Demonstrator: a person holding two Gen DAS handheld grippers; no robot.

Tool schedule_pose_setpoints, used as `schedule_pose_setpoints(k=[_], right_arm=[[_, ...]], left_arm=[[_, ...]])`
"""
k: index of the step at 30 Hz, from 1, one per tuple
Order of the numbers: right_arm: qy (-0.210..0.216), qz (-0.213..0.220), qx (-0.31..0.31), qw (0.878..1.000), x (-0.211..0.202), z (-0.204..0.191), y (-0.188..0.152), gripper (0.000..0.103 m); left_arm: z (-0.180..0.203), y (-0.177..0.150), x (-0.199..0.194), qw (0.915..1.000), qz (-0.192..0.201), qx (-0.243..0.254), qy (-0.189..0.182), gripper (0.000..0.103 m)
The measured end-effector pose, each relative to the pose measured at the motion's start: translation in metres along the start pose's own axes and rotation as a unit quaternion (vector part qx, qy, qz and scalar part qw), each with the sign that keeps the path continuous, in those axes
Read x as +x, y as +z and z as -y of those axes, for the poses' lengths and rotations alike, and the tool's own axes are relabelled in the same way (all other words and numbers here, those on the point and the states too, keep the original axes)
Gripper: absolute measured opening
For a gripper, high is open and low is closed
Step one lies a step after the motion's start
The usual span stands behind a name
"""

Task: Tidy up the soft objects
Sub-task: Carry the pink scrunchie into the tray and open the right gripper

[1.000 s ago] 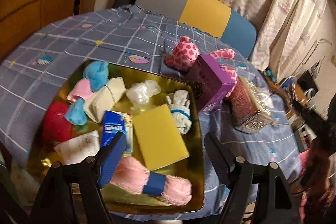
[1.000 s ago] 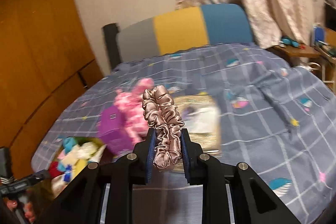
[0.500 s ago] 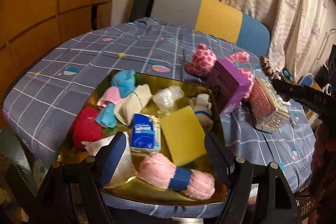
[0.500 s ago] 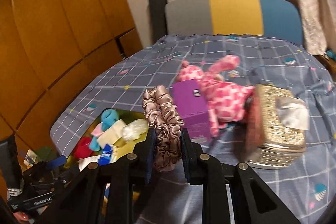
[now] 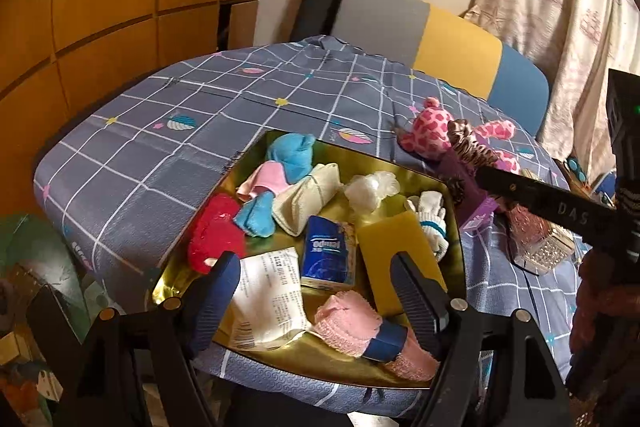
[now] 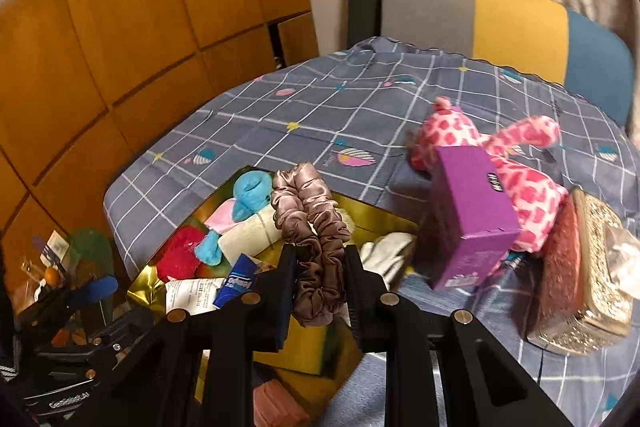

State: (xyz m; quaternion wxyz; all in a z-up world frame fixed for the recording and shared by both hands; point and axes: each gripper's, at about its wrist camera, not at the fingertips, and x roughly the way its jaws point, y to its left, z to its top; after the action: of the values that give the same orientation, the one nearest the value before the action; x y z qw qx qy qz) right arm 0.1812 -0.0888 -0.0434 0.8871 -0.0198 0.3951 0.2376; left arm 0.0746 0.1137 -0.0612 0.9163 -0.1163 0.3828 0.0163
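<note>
We are finding the right gripper [image 6: 320, 279] pinching a taupe satin scrunchie [image 6: 310, 223] between its two pads, the fabric bunching up above and below the fingers. The scrunchie is hanging over the far-right part of the gold tray [image 6: 370, 217], clear of the items beneath it. The left gripper [image 5: 316, 291] is standing with its fingers spread wide and nothing between them, hovering above the near edge of the same tray.

Inside the tray we are noting, nearest the left gripper, a printed paper slip [image 5: 268, 297] and a pink rolled towel with a blue band [image 5: 360, 323]. Behind these are lying a blue tissue pack [image 5: 328, 251] and a yellow sponge [image 5: 394, 255]. Farther back we are seeing a red cloth [image 5: 214, 231], a cream folded cloth [image 5: 310, 197], blue and pink socks [image 5: 286, 161], a white mesh puff [image 5: 370, 187] and white gloves [image 5: 430, 215].

To the right of the tray, on the blue checked tablecloth [image 6: 320, 107], a purple box [image 6: 470, 215] is leaning against a pink spotted plush toy [image 6: 516, 171]. A glittering gold tissue box [image 6: 592, 267] is sitting just right of them. A grey, yellow and blue chair back [image 6: 500, 15] is standing at the far side of the table.
</note>
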Motion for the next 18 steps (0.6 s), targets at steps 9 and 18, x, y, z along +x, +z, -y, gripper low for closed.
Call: schedule_pose_setpoints(k=[9, 18], right_arm=[[0.012, -0.022, -0.034, 0.999, 0.026, -0.024, 0.008, 0.024], [0.029, -0.068, -0.033, 0.997, 0.074, -0.033, 0.012, 0.024]], left_arm=[[-0.02, 0.0, 0.001, 0.9989, -0.018, -0.04, 0.018, 0.079], [-0.029, -0.001, -0.005, 0.9975, -0.01, -0.044, 0.054, 0.079]])
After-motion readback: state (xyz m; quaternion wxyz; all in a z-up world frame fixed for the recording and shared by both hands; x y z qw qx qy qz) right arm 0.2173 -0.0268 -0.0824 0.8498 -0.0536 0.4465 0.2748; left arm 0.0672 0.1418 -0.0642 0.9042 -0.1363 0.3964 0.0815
